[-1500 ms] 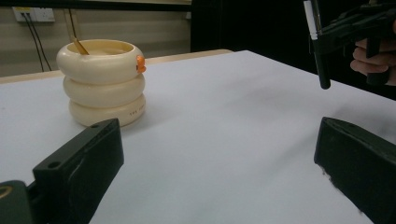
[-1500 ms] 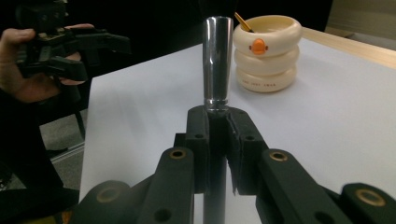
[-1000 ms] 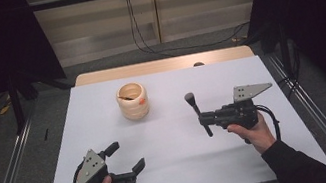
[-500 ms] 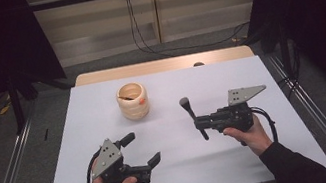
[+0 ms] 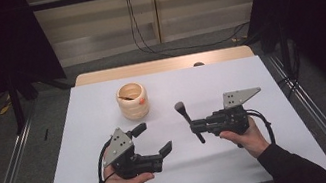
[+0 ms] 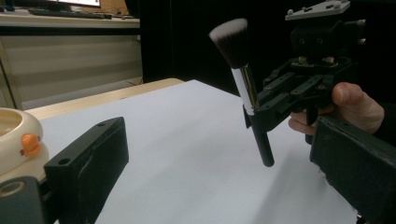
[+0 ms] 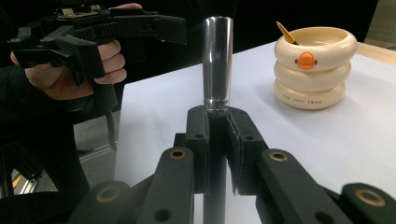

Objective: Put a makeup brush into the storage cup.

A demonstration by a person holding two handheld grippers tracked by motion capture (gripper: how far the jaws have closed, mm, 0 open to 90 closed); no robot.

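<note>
My right gripper (image 5: 196,127) is shut on a makeup brush (image 5: 187,117) with a black handle, a silver ferrule and a dark bristle head. It holds the brush above the white table, right of centre, bristles pointing away from the person. In the right gripper view the ferrule (image 7: 217,60) rises from between the closed jaws. My left gripper (image 5: 154,138) is open and holds nothing. It hovers at front centre-left, and in the left gripper view it faces the brush (image 6: 243,74). A cream ringed cup (image 5: 132,101) with an orange mark stands behind it.
A white sheet covers the table (image 5: 250,81), with a wooden edge along the far side. A thin yellow stick (image 7: 285,32) leans inside the cup (image 7: 312,65). Metal rails run along both sides of the table, and cables hang at the back.
My left gripper has moved right and forward toward the table's middle, its open jaws now facing the brush. The right gripper has shifted slightly left with the brush.
</note>
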